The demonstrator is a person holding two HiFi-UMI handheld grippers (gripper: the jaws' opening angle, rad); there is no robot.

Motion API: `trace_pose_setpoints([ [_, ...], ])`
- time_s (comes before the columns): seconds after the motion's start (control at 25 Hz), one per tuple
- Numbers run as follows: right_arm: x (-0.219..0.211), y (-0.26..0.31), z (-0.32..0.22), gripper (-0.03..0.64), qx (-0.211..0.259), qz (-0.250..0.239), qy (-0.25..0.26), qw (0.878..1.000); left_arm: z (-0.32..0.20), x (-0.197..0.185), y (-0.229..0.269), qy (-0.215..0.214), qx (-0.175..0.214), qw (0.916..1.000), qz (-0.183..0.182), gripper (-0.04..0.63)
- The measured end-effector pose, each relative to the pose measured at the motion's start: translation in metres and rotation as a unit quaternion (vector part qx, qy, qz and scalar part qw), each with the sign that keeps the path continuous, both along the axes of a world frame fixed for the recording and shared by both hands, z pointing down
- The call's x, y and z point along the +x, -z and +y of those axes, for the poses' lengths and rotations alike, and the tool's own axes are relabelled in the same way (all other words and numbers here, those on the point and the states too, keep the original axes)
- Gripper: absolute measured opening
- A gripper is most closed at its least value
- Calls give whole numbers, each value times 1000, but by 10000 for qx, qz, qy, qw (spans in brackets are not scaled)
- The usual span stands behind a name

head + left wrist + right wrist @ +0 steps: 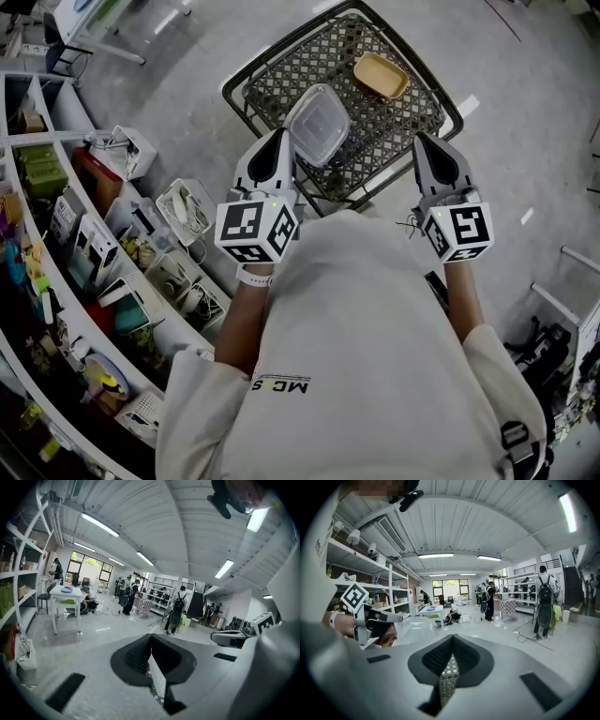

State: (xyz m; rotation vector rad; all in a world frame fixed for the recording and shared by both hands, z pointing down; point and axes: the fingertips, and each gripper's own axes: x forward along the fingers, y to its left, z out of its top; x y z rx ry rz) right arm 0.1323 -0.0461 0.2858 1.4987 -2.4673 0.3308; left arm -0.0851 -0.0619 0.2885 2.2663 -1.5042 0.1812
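Head view, looking steeply down. The person's pale shirt fills the lower frame and hides both forearms in part. From here the jaws of the left gripper and right gripper cannot be read. The near rim of the mesh basket is covered by the grippers.

Left gripper view: the jaws of the left gripper are closed on a thin pale edge, the wall of the clear container. Only this sliver shows, with a scrap of mesh below.

Right gripper view: the jaws of the right gripper are closed on the mesh basket. It also shows the clear container whole at the left gripper's tip. Its outline is faint against the room.

Only the head view shows that the clear container lies over the basket's near left part. It also shows a yellow dish lying at the far side, well apart.

The setting is a grey floor and crowded shelves at the left. The gripper views add a white table, ceiling strip lights and distant people.
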Motion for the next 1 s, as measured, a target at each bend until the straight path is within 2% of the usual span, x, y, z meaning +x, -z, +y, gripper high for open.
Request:
trace_pose_setpoints([
  [0.48,-13,3,6,17,-114,-150,194,9996,10,-8,5,43,17,10000,-23,23],
  [0.8,-29,9,16,17,-90,62,646,9979,15,-5,15,-33,67,9999,104,23],
  [1.0,-28,13,17,17,21,3,619,9981,22,-8,15,13,37,10000,51,23],
])
